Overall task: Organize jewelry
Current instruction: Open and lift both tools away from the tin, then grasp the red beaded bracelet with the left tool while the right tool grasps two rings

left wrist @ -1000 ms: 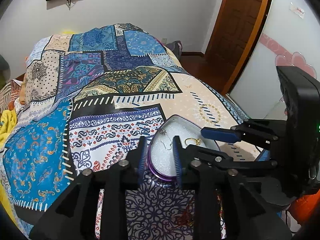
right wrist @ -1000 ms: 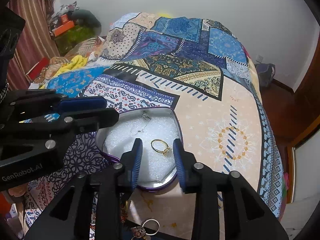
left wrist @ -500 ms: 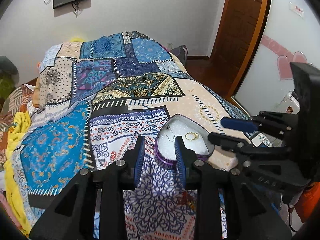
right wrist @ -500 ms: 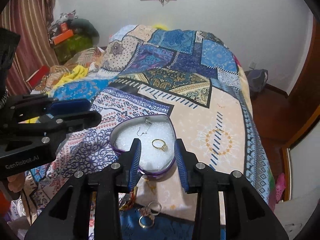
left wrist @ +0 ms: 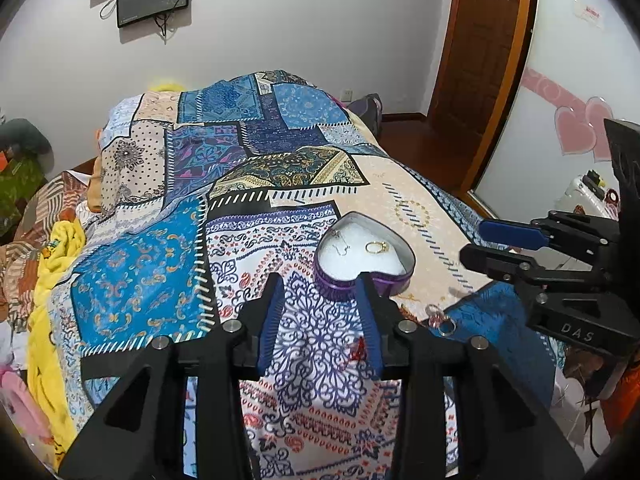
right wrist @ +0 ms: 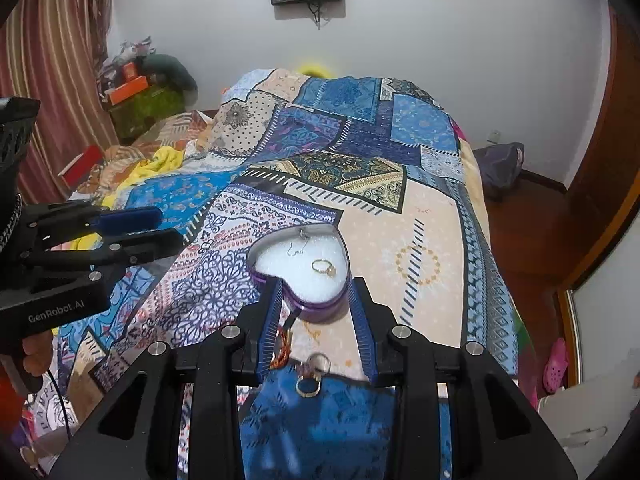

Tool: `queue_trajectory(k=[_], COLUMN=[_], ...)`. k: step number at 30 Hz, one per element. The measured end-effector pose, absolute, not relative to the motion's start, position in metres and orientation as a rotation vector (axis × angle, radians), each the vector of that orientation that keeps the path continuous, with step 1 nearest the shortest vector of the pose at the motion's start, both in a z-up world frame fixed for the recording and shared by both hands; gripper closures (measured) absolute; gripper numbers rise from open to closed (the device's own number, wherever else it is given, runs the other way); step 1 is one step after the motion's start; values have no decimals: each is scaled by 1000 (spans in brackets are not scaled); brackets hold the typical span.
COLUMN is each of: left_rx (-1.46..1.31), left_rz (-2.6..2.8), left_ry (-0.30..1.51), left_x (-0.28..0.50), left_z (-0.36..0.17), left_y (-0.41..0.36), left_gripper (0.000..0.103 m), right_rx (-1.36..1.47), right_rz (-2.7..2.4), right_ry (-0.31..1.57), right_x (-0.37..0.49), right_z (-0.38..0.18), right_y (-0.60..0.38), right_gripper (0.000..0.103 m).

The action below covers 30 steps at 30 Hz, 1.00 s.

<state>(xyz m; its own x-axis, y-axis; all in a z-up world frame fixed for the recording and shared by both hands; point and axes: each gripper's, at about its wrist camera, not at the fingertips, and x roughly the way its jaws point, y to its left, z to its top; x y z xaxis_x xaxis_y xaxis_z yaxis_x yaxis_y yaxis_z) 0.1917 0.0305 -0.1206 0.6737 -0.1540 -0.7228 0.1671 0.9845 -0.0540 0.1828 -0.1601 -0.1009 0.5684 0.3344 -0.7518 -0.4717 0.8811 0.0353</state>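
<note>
Patchwork quilt (right wrist: 360,184) covers the bed; heart tin (right wrist: 304,276) sits near its foot, white walls (right wrist: 440,40) around, both grippers (left wrist: 320,312) (right wrist: 316,320) spread, empty.

Heart-shaped tin (right wrist: 320,307) on patchwork bedspread (right wrist: 400,216), gold ring (right wrist: 324,267) inside, right gripper (right wrist: 316,312) fingers spread, loose rings (right wrist: 310,376) between them

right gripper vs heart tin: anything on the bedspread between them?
Yes. In the right wrist view, loose rings and an orange-red thread piece lie on the bedspread between the open right gripper and the heart tin.
</note>
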Motion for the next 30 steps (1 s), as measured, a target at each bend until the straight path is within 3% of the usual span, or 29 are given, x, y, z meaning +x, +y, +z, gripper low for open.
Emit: queue_trajectory(k=[18, 30], left_rx=[57, 23], left_rz=[-208, -243], left_ry=[993, 1014], left_x=[180, 185], left_z=[-181, -194], left_y=[25, 14], left_gripper=[65, 65], right_rx=[-147, -163], right_rz=[451, 493], right_ry=[972, 1034], right_x=[163, 165], right_z=[-143, -168], right_y=[-185, -174], right_gripper=[71, 71])
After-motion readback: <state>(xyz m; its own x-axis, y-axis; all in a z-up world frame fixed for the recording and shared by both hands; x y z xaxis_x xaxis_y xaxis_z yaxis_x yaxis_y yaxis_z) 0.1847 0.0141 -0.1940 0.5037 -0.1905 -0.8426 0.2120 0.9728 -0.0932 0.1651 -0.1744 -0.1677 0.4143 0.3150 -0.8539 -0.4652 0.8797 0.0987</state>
